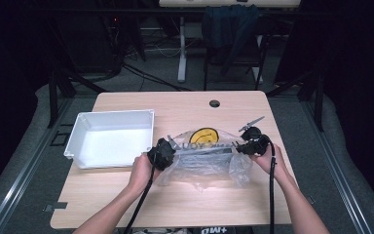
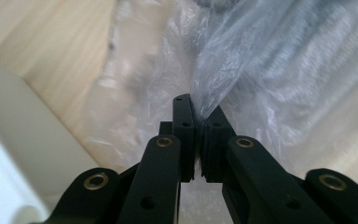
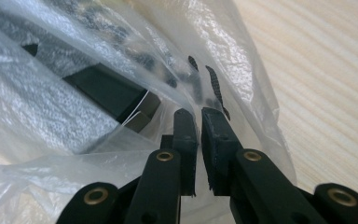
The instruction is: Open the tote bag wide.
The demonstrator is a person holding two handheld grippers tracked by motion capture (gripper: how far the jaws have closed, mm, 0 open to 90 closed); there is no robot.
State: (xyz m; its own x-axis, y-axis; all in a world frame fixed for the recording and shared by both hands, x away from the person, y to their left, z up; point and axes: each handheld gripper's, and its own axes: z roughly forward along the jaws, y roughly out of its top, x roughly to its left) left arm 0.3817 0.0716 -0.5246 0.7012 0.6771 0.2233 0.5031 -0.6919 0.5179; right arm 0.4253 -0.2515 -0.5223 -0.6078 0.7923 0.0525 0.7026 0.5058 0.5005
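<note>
Wood table (image 1: 126, 195), tray (image 1: 78, 141) at left of frame. I have left gripper (image 1: 168, 152) and right gripper (image 1: 243, 146) each clamped on bag (image 1: 209, 165) edges, mid-frame.

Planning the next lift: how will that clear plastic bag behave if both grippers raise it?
The plastic bag is thin and crinkled, so it will probably sag between the left gripper and right gripper. The dark box inside looks rigid, likely sliding and weighing down the middle.

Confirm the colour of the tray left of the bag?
White tray, plain, no pattern; clearest in the high view.
</note>
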